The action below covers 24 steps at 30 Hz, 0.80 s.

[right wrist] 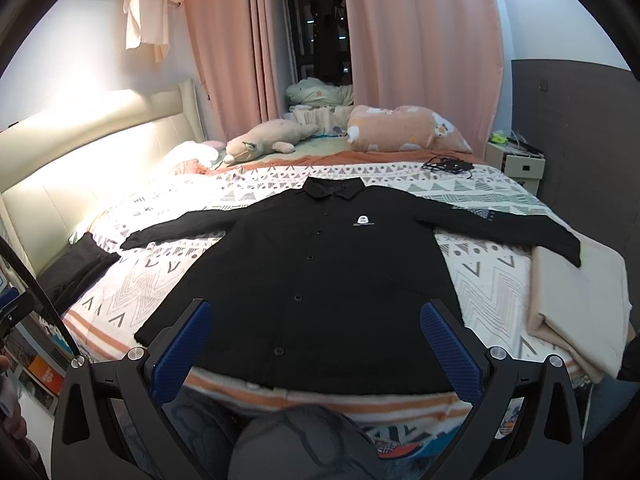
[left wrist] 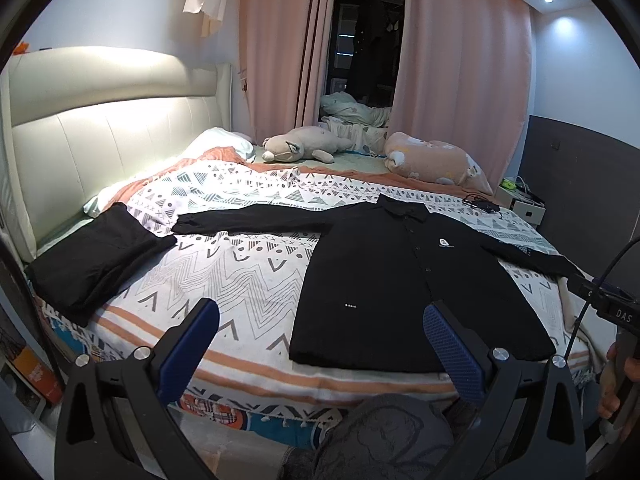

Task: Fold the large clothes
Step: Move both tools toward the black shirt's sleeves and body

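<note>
A bedroom with pink curtains is seen, and a bed [right wrist: 500,280] under a patterned cover serves as the work surface. The left hand-held gripper [left wrist: 320,354] and the right hand-held gripper [right wrist: 316,352] are both held wide apart and empty, above the bed's near edge. A black shirt [right wrist: 320,280] is spread flat, front up, sleeves outstretched. A folded black garment [left wrist: 92,260] lies to the left. Folding is judged not yet begun; a sleeve must first be gripped and carried inward.
</note>
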Motion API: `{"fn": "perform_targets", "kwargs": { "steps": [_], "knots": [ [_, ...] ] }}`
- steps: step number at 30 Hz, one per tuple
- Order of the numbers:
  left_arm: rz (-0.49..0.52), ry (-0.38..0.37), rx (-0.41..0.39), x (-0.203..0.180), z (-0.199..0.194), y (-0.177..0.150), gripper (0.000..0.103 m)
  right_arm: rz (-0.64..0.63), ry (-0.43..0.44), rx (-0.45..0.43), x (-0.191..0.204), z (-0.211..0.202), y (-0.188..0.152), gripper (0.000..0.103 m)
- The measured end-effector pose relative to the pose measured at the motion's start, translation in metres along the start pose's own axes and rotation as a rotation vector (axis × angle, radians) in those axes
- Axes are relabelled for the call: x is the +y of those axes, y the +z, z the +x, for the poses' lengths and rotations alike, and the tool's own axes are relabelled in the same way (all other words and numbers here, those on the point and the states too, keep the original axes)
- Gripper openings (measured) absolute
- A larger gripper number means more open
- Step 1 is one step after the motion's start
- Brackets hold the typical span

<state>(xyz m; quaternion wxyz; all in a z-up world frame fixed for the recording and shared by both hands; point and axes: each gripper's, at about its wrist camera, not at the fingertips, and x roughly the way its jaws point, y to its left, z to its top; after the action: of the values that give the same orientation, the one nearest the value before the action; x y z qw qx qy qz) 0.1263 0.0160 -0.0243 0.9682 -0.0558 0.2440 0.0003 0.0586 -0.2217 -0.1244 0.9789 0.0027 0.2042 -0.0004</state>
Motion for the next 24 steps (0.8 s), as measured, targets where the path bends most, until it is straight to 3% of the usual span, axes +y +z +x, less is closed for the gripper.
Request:
{"fn": "perform_targets", "kwargs": {
  "steps": [24],
  "knots": [
    [-0.119,0.038,0.108,0.047,0.147,0.059,0.103,0.06,0.05,0.08,0.002,0.152,0.091,0.103]
  ]
}}
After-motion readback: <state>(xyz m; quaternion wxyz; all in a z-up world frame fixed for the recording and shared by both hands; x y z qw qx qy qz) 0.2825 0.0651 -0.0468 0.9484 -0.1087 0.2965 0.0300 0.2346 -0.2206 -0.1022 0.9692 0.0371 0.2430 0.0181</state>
